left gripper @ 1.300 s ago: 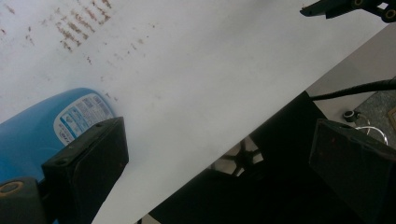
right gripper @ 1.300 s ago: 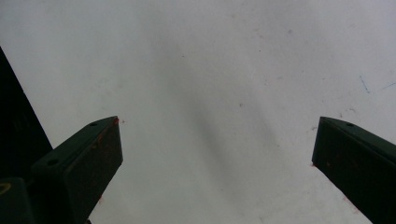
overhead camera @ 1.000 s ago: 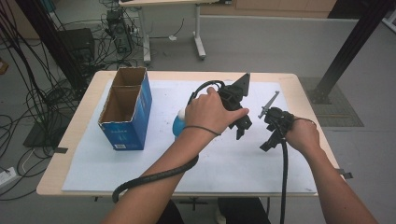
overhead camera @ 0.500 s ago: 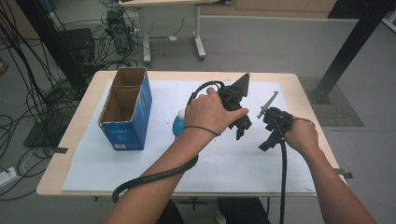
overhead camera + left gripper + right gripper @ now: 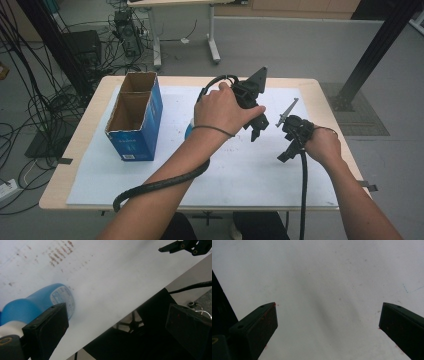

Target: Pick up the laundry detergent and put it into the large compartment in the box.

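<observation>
A blue bottle (image 5: 37,303) is seen lying on its side on the white table (image 5: 240,170), beside the left claw (image 5: 117,327), its long axis slanting across the left gripper view. Both the left claw and the right claw (image 5: 328,327) are held wide apart, empty.

No lettering can be read. The blue bottle (image 5: 37,303) carries a pale label, and the blue box (image 5: 134,131) beside it has a small white mark, both too blurred.

Overhead forward-down view, two close table (image 5: 260,170) views
</observation>
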Motion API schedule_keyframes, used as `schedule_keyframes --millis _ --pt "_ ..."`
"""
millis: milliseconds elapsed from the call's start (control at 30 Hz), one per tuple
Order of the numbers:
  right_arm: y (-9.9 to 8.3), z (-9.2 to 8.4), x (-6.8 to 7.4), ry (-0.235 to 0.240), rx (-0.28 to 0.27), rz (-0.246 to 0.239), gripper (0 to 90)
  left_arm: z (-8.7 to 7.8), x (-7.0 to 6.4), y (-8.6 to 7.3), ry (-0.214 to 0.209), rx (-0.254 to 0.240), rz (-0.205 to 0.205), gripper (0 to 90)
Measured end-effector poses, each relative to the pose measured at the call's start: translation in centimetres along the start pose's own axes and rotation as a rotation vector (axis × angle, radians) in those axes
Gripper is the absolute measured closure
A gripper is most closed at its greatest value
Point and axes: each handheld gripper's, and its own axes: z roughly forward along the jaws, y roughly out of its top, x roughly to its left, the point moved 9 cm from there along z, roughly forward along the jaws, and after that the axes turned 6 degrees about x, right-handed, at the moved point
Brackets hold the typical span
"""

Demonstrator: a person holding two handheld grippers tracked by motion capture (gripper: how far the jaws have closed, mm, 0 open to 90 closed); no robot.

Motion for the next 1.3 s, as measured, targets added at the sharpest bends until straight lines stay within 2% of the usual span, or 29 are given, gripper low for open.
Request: schedule_keyframes --millis 300,567,833,1300 --pt "0.0 -0.3 0.0 -0.002 -0.004 0.002 2.1 -2.7 0.4 -1.0 0.038 -0.010 -0.029 4.9" --pt "0.3 -0.7 0.3 -0.007 -0.013 -0.007 2.3 -4.0 1.8 -1.9 0.057 -0.031 -0.067 4.9" --pt "0.4 -0.5 0.3 -0.007 -0.013 -0.007 2.4 -4.5 3.7 -2.7 0.069 -0.035 -0.104 4.8" --pt "0.6 -0.2 0.2 0.004 -0.014 -0.011 2.6 -3.7 7.3 -3.8 0.078 -0.031 -0.192 4.9"
